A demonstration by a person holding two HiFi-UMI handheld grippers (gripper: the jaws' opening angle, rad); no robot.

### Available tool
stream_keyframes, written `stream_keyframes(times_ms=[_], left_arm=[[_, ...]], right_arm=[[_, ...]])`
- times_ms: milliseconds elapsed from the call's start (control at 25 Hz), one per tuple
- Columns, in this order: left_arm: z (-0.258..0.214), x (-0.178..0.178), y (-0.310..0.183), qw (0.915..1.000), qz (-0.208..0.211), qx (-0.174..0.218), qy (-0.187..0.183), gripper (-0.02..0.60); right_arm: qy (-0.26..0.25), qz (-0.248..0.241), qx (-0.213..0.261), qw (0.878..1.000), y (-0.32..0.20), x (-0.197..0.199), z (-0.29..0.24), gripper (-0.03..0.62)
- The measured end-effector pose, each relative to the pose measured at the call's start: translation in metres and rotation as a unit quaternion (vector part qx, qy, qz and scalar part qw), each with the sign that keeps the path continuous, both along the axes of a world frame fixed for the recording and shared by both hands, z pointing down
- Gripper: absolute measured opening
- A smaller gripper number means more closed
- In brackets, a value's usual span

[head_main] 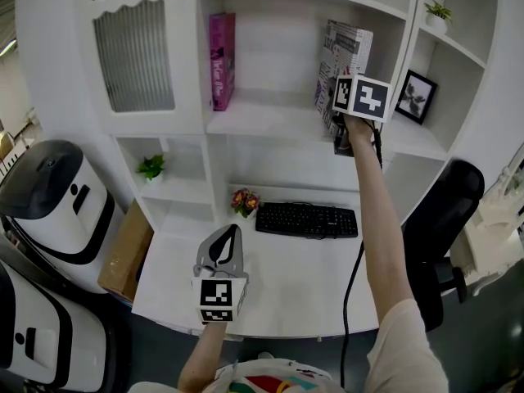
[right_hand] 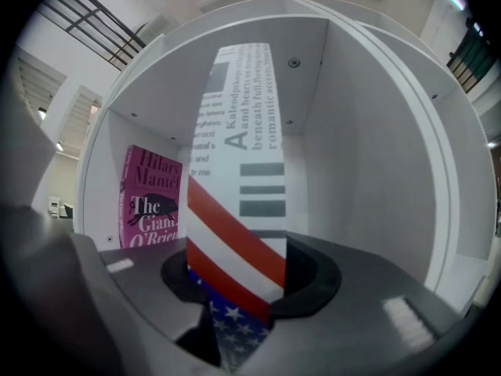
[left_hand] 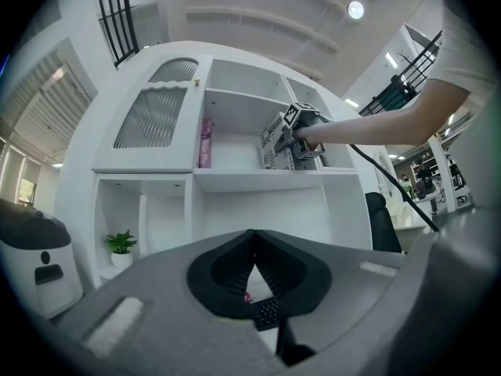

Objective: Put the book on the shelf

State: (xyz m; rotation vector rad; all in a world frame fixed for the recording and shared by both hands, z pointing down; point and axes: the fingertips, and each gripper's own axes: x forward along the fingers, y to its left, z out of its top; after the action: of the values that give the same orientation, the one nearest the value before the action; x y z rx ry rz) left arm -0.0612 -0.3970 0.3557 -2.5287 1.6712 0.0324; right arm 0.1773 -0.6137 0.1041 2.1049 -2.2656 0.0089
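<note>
Right claw [right_hand: 250, 284]: is gripping the book [right_hand: 243, 171] low on its spine, jaws pressing both covers.
Book in claw: is standing upright between the jaws and rising well above them.
Handling: is looking stiff and fairly light, with a glossy, probably slippery cover, so a low hold on the spine seems steadiest.
Book's place: is sitting inside the shelf [head_main: 270, 125], near the compartment's right wall and well apart from the pink book [head_main: 222, 60]. Its foot is hidden.
Left claw [head_main: 232, 234]: is hovering closed and empty over the counter [head_main: 286, 277].
</note>
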Motion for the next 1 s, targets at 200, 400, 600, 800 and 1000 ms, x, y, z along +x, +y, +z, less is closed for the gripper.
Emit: stream_keyframes(times_ms=[200, 400, 600, 800, 1000], left_arm=[[0.004, -0.001, -0.007, 1.0000, -0.004, -0.005, -0.001, 0.000], [0.002, -0.002, -0.011, 1.0000, -0.006, 0.000, -0.005, 0.000], [0.011, -0.010, -0.016, 0.9998, -0.015, -0.011, -0.001, 0.000], [0.011, -0.012, -0.021, 0.9997, -0.021, -0.011, -0.003, 0.000], [0.006, -0.017, -0.025, 0.9996, -0.025, -0.009, 0.004, 0.000]], right_arm=[[0.002, 0.005, 0.001, 1.000, -0.021, -0.001, 0.001, 0.156], [0.000, 0.014, 0.005, 1.000, -0.040, -0.001, 0.000, 0.155], [-0.001, 0.018, 0.009, 1.000, -0.054, -0.001, 0.001, 0.155], [-0.003, 0.019, 0.009, 1.000, -0.065, -0.001, 0.001, 0.156], [-0.002, 0.018, 0.010, 1.000, -0.065, 0.001, 0.001, 0.156]])
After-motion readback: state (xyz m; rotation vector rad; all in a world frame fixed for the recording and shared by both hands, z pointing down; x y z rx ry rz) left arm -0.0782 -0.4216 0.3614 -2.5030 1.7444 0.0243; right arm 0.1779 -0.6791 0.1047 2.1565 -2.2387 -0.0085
